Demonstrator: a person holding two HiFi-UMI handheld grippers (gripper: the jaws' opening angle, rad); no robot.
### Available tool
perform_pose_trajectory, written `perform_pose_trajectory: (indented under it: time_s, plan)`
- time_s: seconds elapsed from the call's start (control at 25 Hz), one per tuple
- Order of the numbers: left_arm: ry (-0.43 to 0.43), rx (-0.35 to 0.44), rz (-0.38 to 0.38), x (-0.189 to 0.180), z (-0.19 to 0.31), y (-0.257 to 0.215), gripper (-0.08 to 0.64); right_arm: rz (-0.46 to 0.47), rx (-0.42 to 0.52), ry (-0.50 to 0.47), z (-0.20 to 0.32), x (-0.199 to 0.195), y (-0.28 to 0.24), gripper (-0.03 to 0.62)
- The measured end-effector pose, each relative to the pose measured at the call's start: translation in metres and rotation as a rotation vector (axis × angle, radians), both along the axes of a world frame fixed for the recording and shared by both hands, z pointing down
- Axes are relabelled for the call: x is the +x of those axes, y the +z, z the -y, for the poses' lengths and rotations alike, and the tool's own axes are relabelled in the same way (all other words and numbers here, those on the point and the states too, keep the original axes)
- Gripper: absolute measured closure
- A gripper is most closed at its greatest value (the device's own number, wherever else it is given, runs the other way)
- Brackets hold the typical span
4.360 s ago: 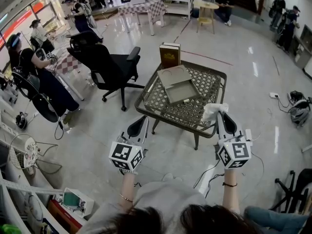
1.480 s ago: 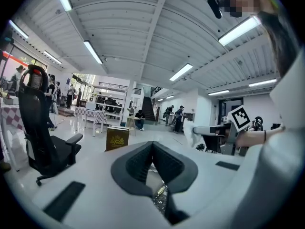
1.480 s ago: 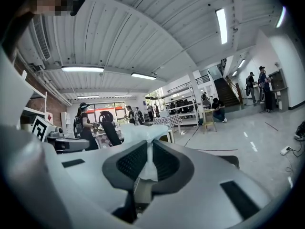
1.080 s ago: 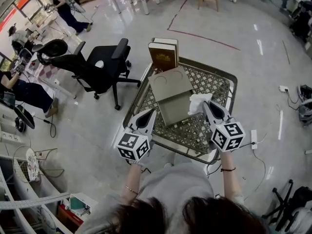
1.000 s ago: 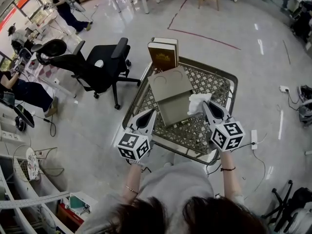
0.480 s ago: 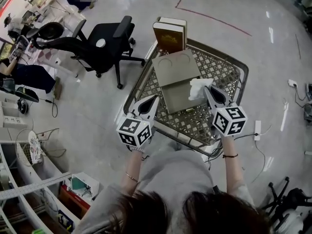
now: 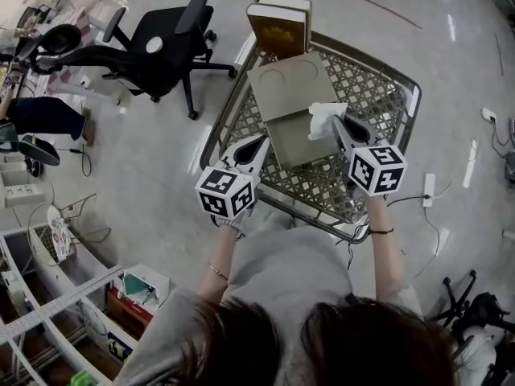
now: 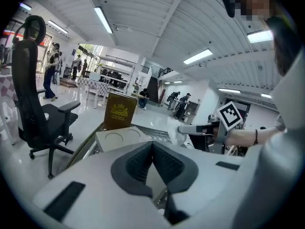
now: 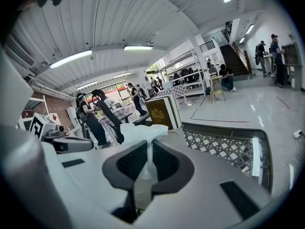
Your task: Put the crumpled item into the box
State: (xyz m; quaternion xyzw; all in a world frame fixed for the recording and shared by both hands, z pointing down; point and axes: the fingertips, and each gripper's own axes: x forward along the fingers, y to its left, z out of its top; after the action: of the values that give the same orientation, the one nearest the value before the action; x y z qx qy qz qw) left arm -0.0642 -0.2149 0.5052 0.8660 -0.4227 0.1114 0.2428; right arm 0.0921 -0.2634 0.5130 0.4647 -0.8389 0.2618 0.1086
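Grippers sit nearest: my left gripper [image 7: 251,147] is clenched on nothing above the near-left rim of the table [image 7: 366,95], and my right gripper [image 7: 341,127] grasps the crumpled tissue [image 7: 324,119]. That tissue hangs over the right side of the open box [image 7: 291,145]. A book [image 7: 278,27] stands at the table's far edge.

The person's bare left forearm [image 7: 222,248] and right forearm [image 7: 385,244] reach forward side by side, the left grey-and-black tongs [image 7: 259,141] pinched together on nothing, the right grey-and-black tongs [image 7: 338,123] clamped on a crumpled white tissue [image 7: 323,117].
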Motion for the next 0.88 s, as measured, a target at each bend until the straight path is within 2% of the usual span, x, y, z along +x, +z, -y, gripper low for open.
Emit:
perform_pose_trajectory:
  time_s: [0.88]
  plan:
    - [-0.008,-0.21,-0.032,0.011,0.018,0.086,0.543,-0.158,-0.245,-0.184,0.014,-0.038,0.119,0.54]
